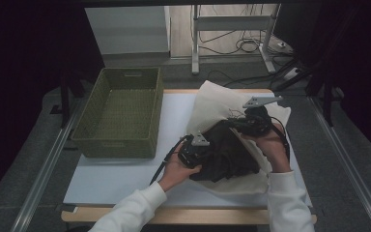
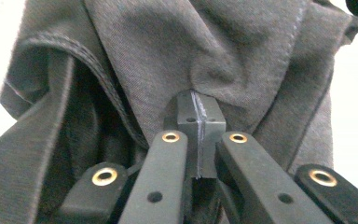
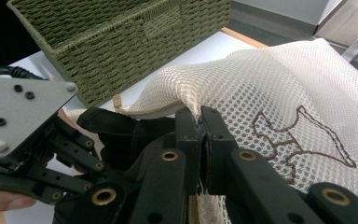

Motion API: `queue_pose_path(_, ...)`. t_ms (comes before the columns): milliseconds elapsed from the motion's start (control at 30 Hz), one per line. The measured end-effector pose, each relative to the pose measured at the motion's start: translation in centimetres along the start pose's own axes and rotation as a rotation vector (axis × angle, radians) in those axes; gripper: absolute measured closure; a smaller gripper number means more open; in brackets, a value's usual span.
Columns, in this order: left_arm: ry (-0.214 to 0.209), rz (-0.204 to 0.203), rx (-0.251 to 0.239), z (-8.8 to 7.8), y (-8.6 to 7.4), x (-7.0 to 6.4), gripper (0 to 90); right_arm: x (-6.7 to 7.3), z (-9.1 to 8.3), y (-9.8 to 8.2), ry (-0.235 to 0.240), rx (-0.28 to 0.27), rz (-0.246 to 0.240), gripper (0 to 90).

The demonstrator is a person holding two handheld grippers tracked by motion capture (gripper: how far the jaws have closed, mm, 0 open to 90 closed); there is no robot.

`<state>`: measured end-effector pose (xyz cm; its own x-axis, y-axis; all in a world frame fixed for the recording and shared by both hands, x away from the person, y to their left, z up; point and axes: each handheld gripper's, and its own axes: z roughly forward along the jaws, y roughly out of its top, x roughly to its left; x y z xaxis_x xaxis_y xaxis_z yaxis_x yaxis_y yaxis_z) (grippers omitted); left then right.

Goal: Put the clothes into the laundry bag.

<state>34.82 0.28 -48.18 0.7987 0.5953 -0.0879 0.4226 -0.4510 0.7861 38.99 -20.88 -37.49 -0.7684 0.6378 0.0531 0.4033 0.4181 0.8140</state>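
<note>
Dark garment (image 2: 223, 51), crumpled with a stitched hem, clamped in the left gripper (image 2: 200, 122); right gripper (image 3: 200, 122) clamped on the cream mesh bag's (image 3: 284, 88) rim beside it.

A lab: railed rig table (image 1: 125, 179), floor cables (image 1: 232, 46), dark curtains.

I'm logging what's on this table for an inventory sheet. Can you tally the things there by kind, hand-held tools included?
Woven green basket: 1
Cream mesh bag: 1
Dark garment: 1
Tools: 2, the left tool pinching the garment, the right tool pinching the bag's edge
Total: 5
</note>
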Motion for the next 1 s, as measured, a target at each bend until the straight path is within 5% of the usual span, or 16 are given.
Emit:
queue_pose_path(333, 0.038, -0.006, 0.010, 1.5, 0.8, 0.5, 89.9, 0.0, 0.1, 0.0, 0.001, 0.002, -0.003, 87.0)
queue_pose_path(667, 0.126, 0.025, 0.011, 3.0, 1.9, 0.2, 89.9, 0.3, -0.1, 0.1, 0.008, 0.001, -0.012, 87.0)
queue_pose_path(867, 0.105, 0.014, -0.005, 2.9, 1.8, 0.4, 89.9, 0.0, -0.1, 0.0, 0.007, 0.000, -0.003, 87.0)
queue_pose_path(1000, 0.052, 0.015, -0.047, 1.5, 1.7, 0.2, 89.9, -0.3, -0.2, -0.1, 0.002, -0.002, 0.006, 86.9)
